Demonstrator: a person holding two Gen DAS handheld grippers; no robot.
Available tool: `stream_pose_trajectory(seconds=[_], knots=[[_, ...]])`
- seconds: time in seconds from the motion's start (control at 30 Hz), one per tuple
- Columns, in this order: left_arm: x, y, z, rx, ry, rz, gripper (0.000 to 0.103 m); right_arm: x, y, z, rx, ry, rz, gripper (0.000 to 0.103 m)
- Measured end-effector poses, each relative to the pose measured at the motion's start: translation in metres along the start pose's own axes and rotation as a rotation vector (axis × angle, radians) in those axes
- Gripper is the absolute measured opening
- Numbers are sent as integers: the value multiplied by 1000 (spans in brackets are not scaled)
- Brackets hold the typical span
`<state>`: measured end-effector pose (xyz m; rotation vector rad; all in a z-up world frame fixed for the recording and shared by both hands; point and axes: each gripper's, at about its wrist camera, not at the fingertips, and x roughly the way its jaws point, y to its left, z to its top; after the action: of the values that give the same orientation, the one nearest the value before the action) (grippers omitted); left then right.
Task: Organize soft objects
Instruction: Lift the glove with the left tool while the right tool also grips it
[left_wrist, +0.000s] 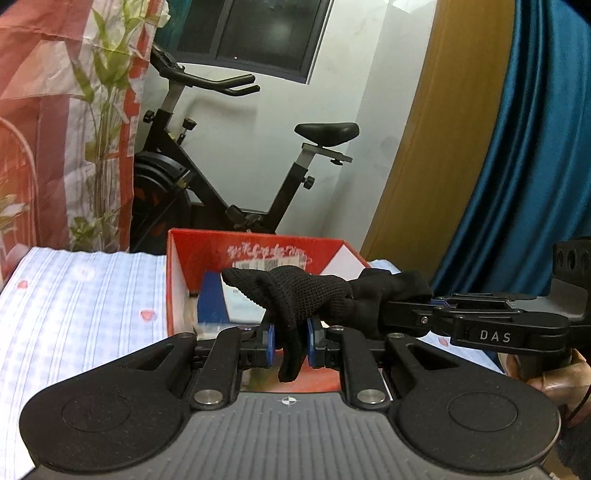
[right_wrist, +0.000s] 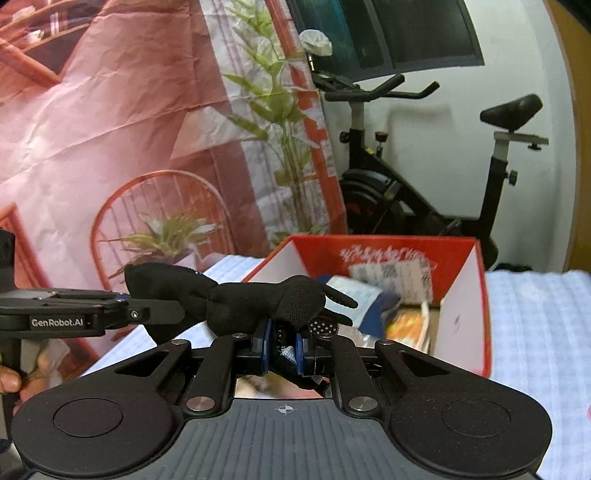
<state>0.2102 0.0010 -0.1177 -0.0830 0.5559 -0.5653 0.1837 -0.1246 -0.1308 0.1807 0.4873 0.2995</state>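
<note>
Left wrist view: the left tongs (left_wrist: 290, 341) are clamped on a dangling finger of the black glove (left_wrist: 295, 295), held above the red box (left_wrist: 177, 280) at the bed's (left_wrist: 81, 295) far edge. The right tongs (left_wrist: 384, 314) reach in from the right, apparently pinching the glove's cuff.

Right wrist view: the right tongs (right_wrist: 283, 347) grip the black glove (right_wrist: 258, 302) between 2 blue pads, above the red box (right_wrist: 465, 314); the left tongs (right_wrist: 177, 312) grip its other end.
</note>
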Motion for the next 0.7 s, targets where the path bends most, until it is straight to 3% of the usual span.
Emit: stream_pose_trajectory(seconds=[0.3,0.7], knots=[[67,17,30,-37,60,-19,17,45,-38,24,8,26,-91,11],[143,9,48,-55,133,-80,17,62,-89,12,66,35,-216,10]])
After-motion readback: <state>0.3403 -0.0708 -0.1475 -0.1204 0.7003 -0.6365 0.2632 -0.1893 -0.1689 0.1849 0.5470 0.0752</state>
